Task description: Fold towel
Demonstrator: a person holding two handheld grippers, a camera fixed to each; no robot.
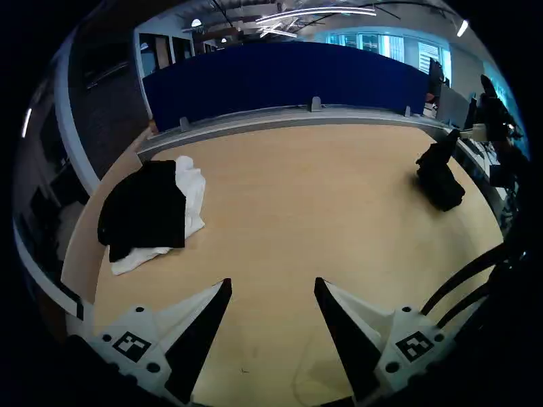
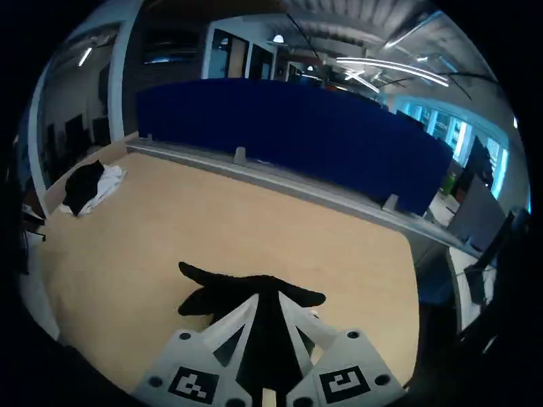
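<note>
My left gripper (image 1: 272, 281) is open above the bare wooden table (image 1: 305, 190), with nothing between its fingers. To its far left lies a pile with a black towel (image 1: 144, 209) on top of a white towel (image 1: 194, 191). Another black towel (image 1: 440, 178) sits bunched near the table's right end. In the right gripper view, that black towel (image 2: 248, 293) spreads out on the table under my right gripper (image 2: 268, 296), whose fingers are closed on the cloth. The black and white pile (image 2: 89, 182) shows far off at the left.
A blue partition (image 1: 285, 78) on a grey rail (image 1: 285, 119) runs along the table's far edge. Black cables (image 1: 468, 278) hang at the lower right of the left gripper view. Office desks and a monitor (image 2: 492, 251) stand beyond the table's right end.
</note>
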